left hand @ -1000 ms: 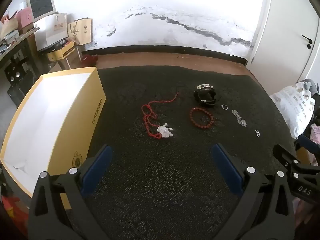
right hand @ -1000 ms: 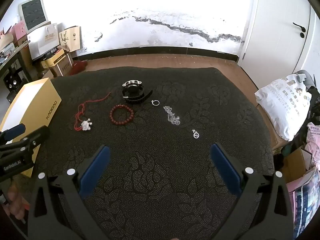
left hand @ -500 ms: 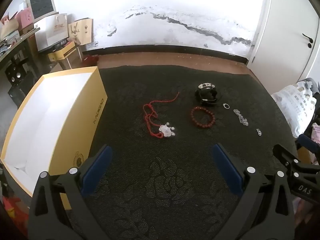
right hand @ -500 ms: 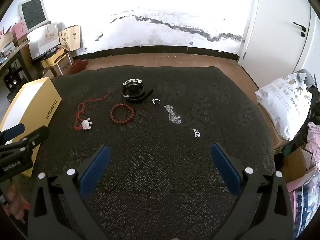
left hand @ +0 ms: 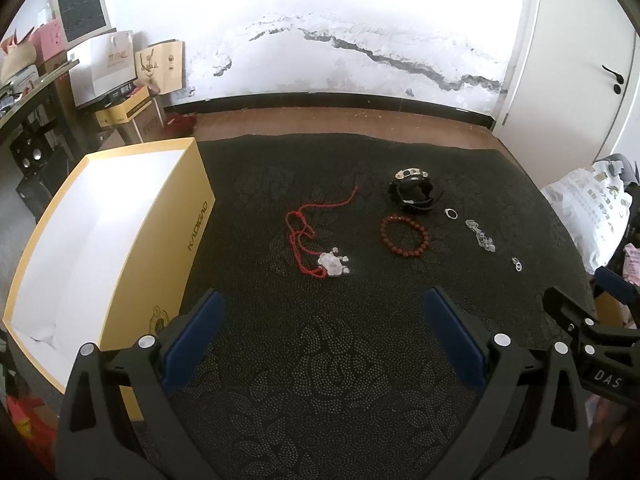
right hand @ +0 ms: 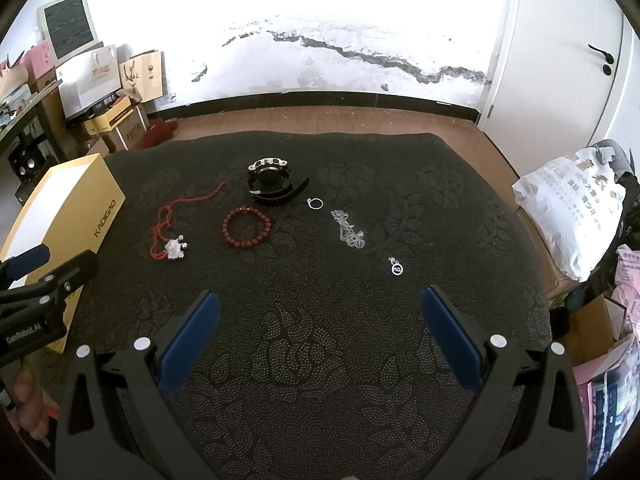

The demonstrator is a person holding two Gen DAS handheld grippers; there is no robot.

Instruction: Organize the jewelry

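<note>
Jewelry lies on a black patterned cloth (left hand: 320, 360): a red cord necklace with a silver pendant (left hand: 332, 264) (right hand: 174, 250), a red bead bracelet (left hand: 404, 236) (right hand: 247, 227), a black watch (left hand: 412, 192) (right hand: 272, 184), a small silver ring (left hand: 451, 213) (right hand: 315, 203), a silver chain (left hand: 480, 236) (right hand: 349, 230) and a small silver charm (left hand: 517, 265) (right hand: 396, 267). An open yellow box with a white inside (left hand: 192, 232) (right hand: 100, 212) stands at the left. My left gripper (left hand: 324, 332) and right gripper (right hand: 320, 328) are open and empty, above the cloth's near side.
Paper bags and cartons (left hand: 120, 76) stand against the far-left wall. A white plastic bag (right hand: 568, 208) sits off the cloth's right edge. A white door (right hand: 568, 60) is at the right. Wooden floor (right hand: 320, 120) lies beyond the cloth.
Both views have shifted only slightly; the jewelry sits a little farther off in the left wrist view. Both grippers stay open and nothing on the cloth has moved.
</note>
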